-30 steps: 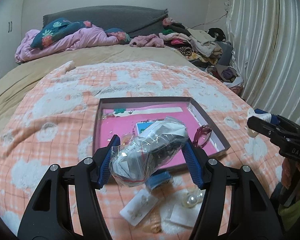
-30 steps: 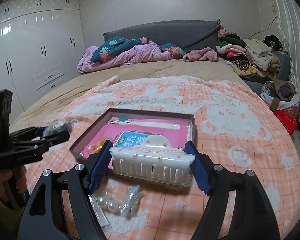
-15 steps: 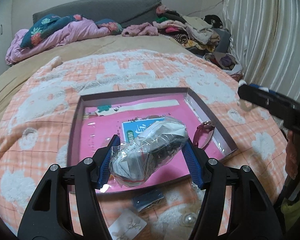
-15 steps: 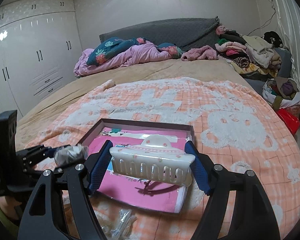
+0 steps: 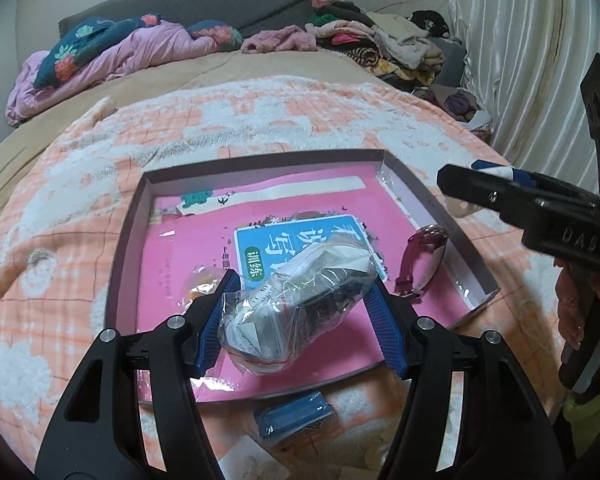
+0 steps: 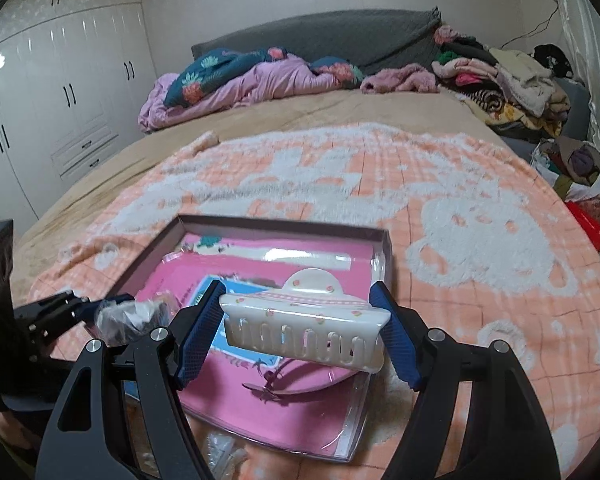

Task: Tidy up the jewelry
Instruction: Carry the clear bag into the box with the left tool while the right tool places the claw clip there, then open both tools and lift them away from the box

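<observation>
Left gripper [image 5: 300,312] pinches a crinkly baggie [image 5: 296,304], right gripper [image 6: 300,332] clamps a hair claw [image 6: 306,320]; slick plastic could slip before reaching the tray [image 5: 440,216].

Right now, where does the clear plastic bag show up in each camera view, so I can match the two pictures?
Left wrist view: the clear plastic bag sits low in the centre, held between the left tool's blue pads, above the pink tray.
Right wrist view: the same bag is at the lower left edge, beside the white hair claw.
Shared landmark: the blue card lying in the tray.
</observation>
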A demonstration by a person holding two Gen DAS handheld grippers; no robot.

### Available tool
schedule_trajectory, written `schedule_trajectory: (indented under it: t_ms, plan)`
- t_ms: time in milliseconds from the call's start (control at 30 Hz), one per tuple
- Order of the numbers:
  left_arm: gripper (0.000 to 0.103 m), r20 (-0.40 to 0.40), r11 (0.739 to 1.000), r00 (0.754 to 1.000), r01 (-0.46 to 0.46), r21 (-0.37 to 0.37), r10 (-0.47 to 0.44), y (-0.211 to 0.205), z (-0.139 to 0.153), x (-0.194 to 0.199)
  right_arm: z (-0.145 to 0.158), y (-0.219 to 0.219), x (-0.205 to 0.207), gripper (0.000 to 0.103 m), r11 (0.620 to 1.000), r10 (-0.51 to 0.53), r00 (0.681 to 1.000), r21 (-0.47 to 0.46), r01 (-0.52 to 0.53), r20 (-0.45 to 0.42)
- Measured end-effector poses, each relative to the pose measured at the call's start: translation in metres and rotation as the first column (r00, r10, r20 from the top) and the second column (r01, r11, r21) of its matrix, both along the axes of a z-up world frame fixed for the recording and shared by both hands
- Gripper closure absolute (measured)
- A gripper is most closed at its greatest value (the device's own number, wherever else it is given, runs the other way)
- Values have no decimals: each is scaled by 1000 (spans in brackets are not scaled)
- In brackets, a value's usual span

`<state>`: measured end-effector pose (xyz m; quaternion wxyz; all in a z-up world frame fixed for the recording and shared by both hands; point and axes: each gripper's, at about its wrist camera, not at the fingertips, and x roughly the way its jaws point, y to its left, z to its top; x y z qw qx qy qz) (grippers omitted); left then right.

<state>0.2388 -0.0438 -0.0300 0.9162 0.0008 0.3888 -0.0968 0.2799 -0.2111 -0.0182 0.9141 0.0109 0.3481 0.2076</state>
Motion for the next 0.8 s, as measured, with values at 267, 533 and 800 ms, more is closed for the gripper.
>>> schedule_trajectory:
  t_ms: [267,533,800]
  plan:
    - [48,-39,1000,999,-6,14,7,-2,-15,4,-18,1,6,30,1000,-12,999,-13,12,-41]
    - [44,-44,1000,999,-23,21,23,1,-19,2,-24,0,10,30,1000,-27,998,-13,27,-62]
    - [40,-12,999,999,-36,34,36,2,-8,-1,-21,-7,7,19,998,-54,996,27,56,-66]
